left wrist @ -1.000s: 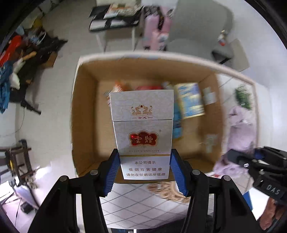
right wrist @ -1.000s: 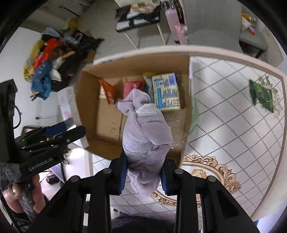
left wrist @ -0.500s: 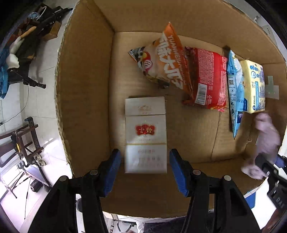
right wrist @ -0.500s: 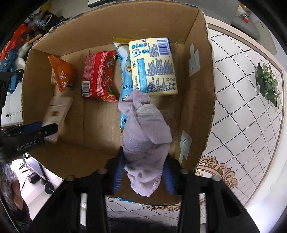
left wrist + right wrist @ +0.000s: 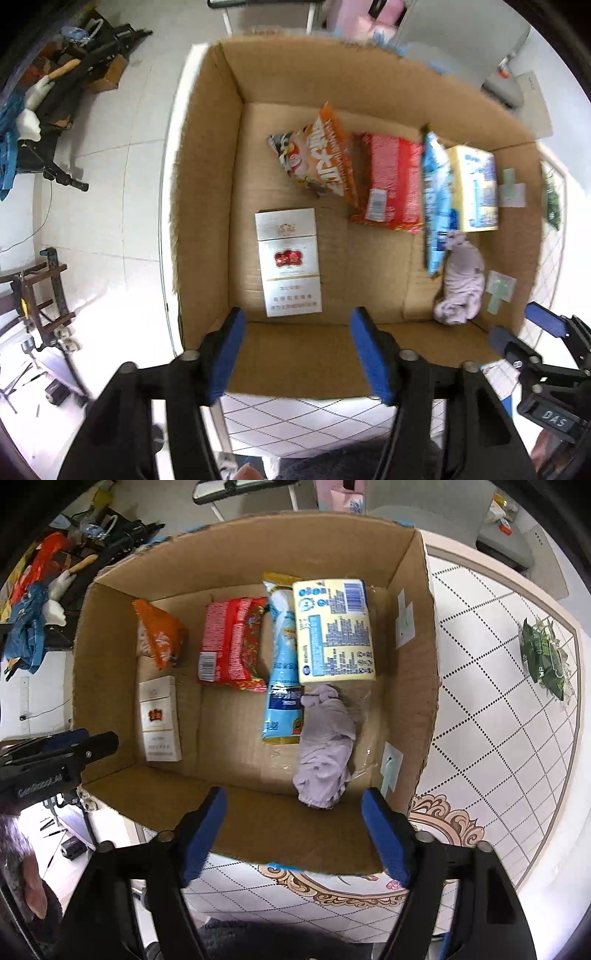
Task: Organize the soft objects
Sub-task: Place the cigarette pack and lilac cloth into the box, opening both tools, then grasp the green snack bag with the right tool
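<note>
A cardboard box (image 5: 207, 206) (image 5: 424, 716) stands on the tiled table. Inside lie a white cigarette pack (image 5: 288, 262) (image 5: 159, 720), an orange snack bag (image 5: 321, 158) (image 5: 159, 635), a red packet (image 5: 391, 184) (image 5: 229, 642), a blue packet (image 5: 436, 206) (image 5: 282, 672), a yellow pack (image 5: 474, 188) (image 5: 334, 631) and a lilac cloth (image 5: 461, 280) (image 5: 325, 746). My left gripper (image 5: 297, 354) is open and empty above the box's near wall, in front of the cigarette pack. My right gripper (image 5: 293, 834) is open and empty, just in front of the cloth.
A green packet (image 5: 543, 657) lies on the table to the right of the box. The table edge runs just left of the box. Clutter (image 5: 55, 96) and furniture stand on the floor beyond. Each gripper shows at the other view's edge.
Both grippers lowered their loads into the box, opened, and have drawn back. The cigarette pack and the lilac cloth now lie on the box floor.
</note>
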The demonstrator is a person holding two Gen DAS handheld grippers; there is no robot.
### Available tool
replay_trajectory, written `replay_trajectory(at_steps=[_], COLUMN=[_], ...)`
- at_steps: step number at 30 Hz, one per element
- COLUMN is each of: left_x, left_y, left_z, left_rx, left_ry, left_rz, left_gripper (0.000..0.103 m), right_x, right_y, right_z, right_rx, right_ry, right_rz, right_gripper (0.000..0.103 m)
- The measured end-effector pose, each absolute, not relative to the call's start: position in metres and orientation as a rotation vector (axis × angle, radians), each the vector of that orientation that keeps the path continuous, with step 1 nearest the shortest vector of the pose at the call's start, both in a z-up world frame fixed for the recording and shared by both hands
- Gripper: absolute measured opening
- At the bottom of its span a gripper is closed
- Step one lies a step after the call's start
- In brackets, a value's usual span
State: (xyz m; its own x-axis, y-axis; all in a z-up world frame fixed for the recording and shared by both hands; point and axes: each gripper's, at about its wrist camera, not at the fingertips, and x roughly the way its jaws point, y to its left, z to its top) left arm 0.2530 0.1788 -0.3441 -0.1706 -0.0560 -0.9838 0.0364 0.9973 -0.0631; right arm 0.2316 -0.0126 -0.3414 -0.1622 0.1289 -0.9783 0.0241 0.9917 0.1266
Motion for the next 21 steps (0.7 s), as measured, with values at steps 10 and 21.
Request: replay_trajectory(at_steps=[10, 21], left_x=[0.220, 0.210], left_y=[0.175, 0.126], left_z=[-0.289, -0.251], left_rx=[0.020, -0.005], left_ry=[1.537, 1.428], left_rz=[-0.016, 0.030], left_gripper=[0.093, 0.093], right_x=[0.207, 0.197], right_y=[-0.009, -0.096], right_z=[-0.307, -0.267], right_rx=[0.090, 0.182], right_ry=[1.608, 1.490], right_rz=[0.107, 0.082], right_gripper=[0.097, 0.097])
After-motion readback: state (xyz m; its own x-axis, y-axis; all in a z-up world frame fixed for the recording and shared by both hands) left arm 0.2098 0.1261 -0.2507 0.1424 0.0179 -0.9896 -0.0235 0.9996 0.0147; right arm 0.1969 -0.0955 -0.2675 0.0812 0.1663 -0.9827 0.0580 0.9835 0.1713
